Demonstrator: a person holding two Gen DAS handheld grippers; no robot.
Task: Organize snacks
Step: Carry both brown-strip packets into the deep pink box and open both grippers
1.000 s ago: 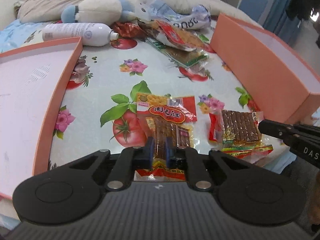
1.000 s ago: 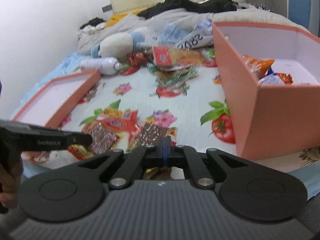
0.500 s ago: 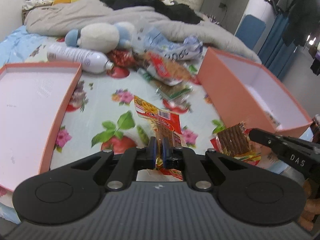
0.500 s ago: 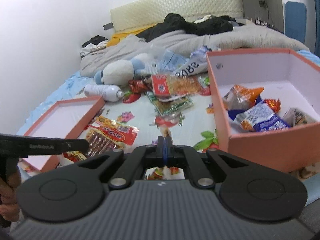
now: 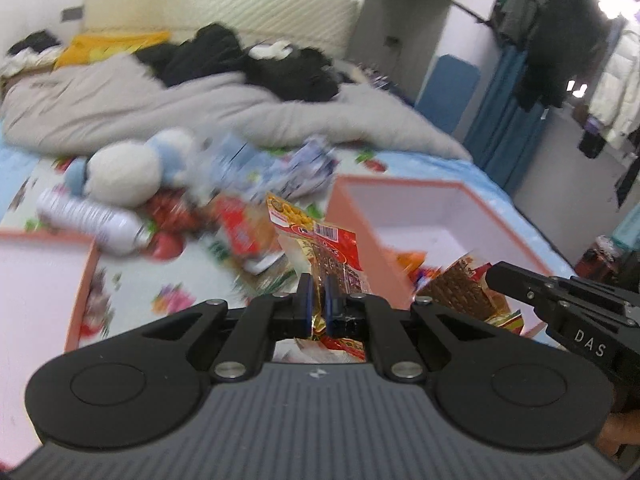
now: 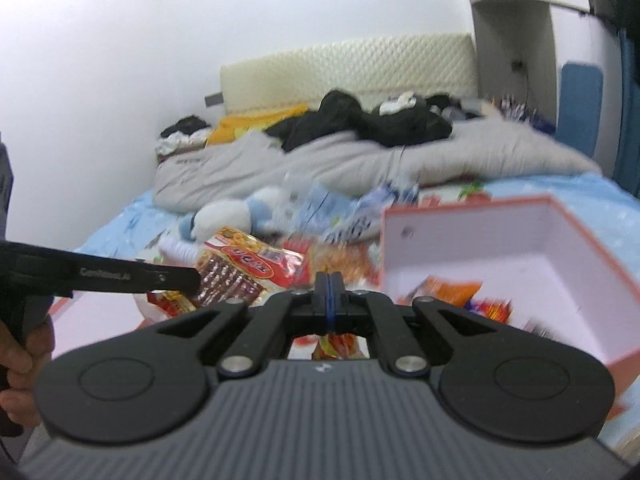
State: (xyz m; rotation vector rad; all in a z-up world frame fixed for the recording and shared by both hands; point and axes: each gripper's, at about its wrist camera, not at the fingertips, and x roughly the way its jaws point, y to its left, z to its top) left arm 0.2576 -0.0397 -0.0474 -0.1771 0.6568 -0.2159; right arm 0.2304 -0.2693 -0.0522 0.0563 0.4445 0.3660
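Both grippers clench snack packs, the left gripper point(image 5: 316, 300) on a red pack point(image 5: 320, 256) mid-frame, the right gripper point(image 6: 330, 300) on a pack point(image 5: 460, 292) largely hidden behind its fingers, beside the blurred box point(image 6: 472, 240).

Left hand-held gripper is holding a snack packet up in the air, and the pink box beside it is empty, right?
Not empty. The left hand-held gripper does hold a snack packet up, but the right wrist view shows snacks already lying inside the pink box.

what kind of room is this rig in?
Most likely a bedroom: the work surface is a bed with a padded headboard, a rumpled grey duvet and a plush toy; clothes hang at right.
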